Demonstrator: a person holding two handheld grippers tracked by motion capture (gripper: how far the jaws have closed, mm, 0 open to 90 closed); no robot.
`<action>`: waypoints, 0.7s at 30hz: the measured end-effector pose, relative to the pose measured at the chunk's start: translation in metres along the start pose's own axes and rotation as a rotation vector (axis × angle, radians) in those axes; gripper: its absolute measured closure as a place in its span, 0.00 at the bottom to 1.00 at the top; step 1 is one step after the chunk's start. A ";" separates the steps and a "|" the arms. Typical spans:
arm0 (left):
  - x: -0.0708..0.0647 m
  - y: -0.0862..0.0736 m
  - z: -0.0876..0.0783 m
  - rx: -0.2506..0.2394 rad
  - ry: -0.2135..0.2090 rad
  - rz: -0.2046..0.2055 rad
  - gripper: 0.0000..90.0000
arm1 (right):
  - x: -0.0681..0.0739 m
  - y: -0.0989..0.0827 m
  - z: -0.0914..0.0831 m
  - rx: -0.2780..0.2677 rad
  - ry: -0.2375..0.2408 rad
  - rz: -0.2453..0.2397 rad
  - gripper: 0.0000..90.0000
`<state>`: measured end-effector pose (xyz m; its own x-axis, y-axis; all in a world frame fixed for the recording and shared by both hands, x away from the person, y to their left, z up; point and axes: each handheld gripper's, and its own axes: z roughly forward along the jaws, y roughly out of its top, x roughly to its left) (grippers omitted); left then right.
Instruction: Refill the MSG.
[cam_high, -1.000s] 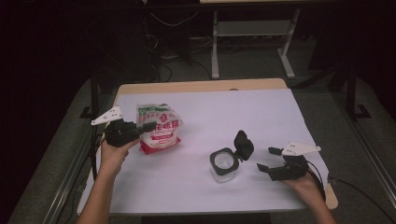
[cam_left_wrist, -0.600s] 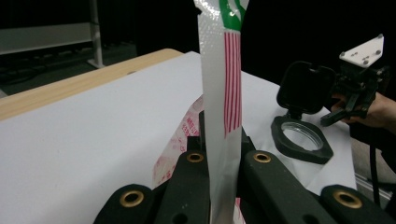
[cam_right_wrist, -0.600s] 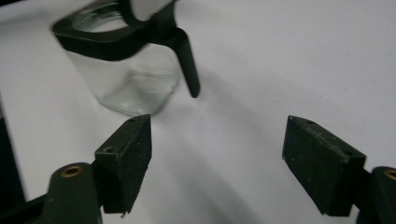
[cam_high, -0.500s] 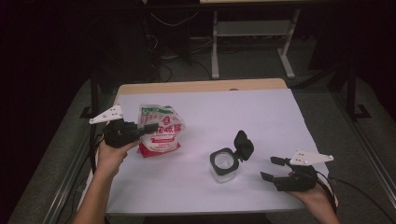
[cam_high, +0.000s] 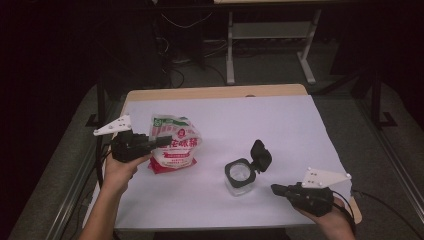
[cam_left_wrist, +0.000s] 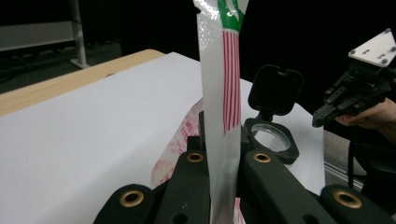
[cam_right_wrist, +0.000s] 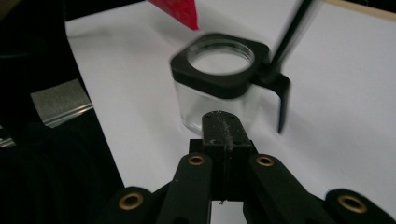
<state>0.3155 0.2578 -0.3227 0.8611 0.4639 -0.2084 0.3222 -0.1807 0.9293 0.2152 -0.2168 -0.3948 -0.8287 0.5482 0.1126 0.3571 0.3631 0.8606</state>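
A clear bag with red and green print (cam_high: 176, 142) stands at the table's left. My left gripper (cam_high: 159, 141) is shut on its side edge, and in the left gripper view the bag's sealed strip (cam_left_wrist: 223, 93) rises between the closed jaws. A square glass jar (cam_high: 239, 176) with a black collar stands right of centre, its hinged black lid (cam_high: 261, 154) flipped up. My right gripper (cam_high: 276, 189) hovers near the front right corner, a short way from the jar. Its jaws have just closed, tips pressed together (cam_right_wrist: 223, 123) with nothing between them. The jar (cam_right_wrist: 219, 84) sits just ahead of them.
The white table cover (cam_high: 280, 120) has a wooden strip along its far edge. Desk legs and cables stand on the dark floor behind. In the left gripper view the jar (cam_left_wrist: 271, 140) and my right gripper (cam_left_wrist: 322, 114) lie beyond the bag.
My right gripper has drawn back from the jar toward the front right corner, and its jaws have closed empty. The left gripper keeps its hold on the bag and has barely moved.
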 end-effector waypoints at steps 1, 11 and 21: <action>0.000 0.000 0.000 -0.001 -0.006 -0.001 1.00 | 0.002 0.002 0.003 -0.005 0.006 -0.005 1.00; -0.010 0.005 -0.001 -0.014 -0.036 -0.002 1.00 | 0.026 0.036 0.043 -0.027 0.018 -0.063 1.00; -0.018 0.013 -0.003 -0.031 -0.055 0.006 1.00 | 0.030 0.064 0.086 -0.011 -0.006 -0.067 1.00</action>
<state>0.3027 0.2496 -0.3056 0.8835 0.4142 -0.2186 0.3055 -0.1559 0.9394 0.2497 -0.1127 -0.3792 -0.8478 0.5278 0.0516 0.2963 0.3907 0.8715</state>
